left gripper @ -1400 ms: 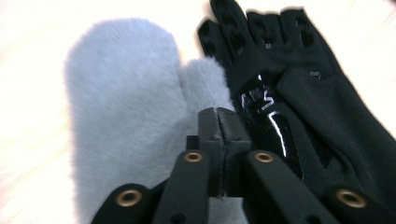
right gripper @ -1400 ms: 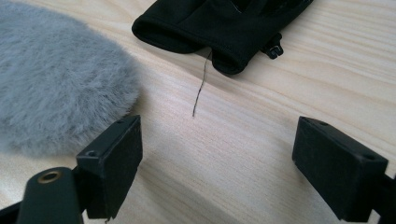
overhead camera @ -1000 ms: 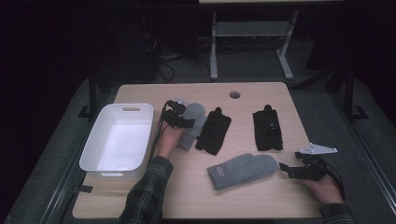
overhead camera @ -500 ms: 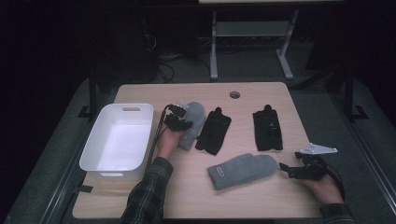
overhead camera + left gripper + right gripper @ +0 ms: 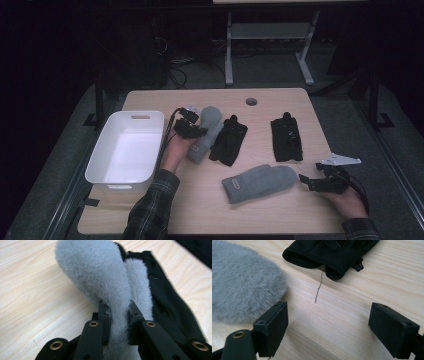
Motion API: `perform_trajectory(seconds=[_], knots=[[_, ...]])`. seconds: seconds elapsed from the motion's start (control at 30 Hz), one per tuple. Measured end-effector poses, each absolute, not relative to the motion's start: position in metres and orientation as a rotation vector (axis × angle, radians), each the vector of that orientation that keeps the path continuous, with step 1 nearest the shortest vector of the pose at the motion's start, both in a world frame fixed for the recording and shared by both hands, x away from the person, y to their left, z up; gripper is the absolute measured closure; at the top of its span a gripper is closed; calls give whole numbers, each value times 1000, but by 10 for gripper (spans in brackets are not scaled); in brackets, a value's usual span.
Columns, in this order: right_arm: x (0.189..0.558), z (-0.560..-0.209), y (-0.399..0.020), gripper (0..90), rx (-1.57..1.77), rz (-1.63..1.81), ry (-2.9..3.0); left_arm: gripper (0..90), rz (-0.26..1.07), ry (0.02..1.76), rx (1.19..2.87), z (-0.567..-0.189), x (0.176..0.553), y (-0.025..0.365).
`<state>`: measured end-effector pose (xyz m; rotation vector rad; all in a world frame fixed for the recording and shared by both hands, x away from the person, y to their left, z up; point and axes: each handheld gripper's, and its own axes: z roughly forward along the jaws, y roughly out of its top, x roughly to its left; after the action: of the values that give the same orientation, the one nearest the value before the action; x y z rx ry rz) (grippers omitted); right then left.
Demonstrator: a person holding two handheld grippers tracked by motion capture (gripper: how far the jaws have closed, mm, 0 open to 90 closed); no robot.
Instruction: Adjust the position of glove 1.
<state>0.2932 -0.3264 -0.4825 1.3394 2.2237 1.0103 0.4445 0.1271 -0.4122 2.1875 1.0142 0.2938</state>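
Nearest the person, the right hand-held gripper [image 5: 306, 181] is resting on the surface [image 5: 200, 210], jaws spread wide and holding nothing, just beside a grey mitten [image 5: 260, 182]. Farther back, the left hand-held gripper [image 5: 192, 131], its jaws having just been closing, is pinching a second grey mitten [image 5: 105, 280] by its edge, next to a black glove [image 5: 228, 141]. The white bin [image 5: 125, 150] is sitting just to the left. Lifting well likely means keeping the pinch firm and raising the mitten clear of the glove before swinging toward the bin.
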Motion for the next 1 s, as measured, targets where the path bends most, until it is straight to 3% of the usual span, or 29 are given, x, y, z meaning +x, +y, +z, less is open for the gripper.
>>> perform_trajectory(seconds=[0.57,1.0], knots=[[293,-482,-327,161,1341,1011,2224,776,115,786,2224,-377,416,112],[293,-482,-327,160,1345,1017,2223,779,-2,614,2298,-362,387,74]])
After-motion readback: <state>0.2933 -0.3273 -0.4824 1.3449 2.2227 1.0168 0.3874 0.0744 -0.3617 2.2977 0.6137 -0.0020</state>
